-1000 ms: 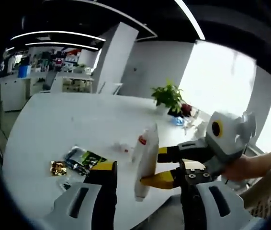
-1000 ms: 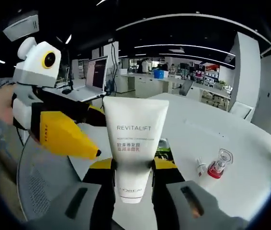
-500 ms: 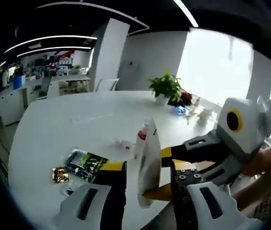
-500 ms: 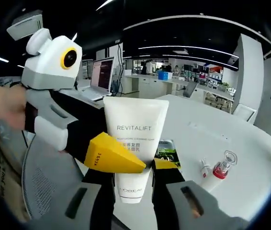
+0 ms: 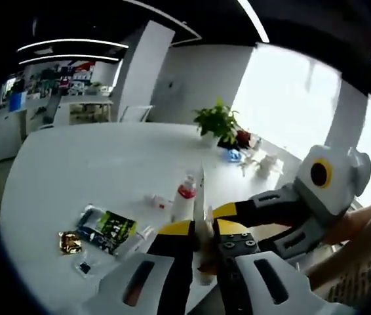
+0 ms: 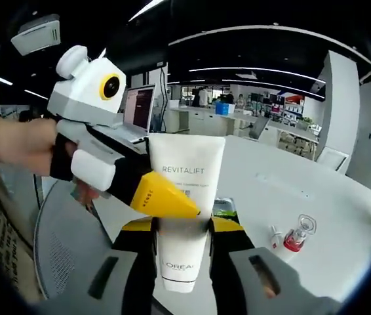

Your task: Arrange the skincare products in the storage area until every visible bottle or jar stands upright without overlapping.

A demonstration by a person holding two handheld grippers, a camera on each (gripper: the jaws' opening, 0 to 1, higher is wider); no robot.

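Now, white tube [image 6: 184, 216] between both grippers' jaws

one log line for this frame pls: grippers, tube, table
right gripper: shut on white tube | left gripper: jaws around tube's flat end, handover | table: red-capped bottle, sachets lying flat

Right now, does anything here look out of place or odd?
Yes. The white Revitalift tube is off the white table, clamped by both the right gripper and left gripper. Sachets lie flat on the table near a small red-capped bottle.
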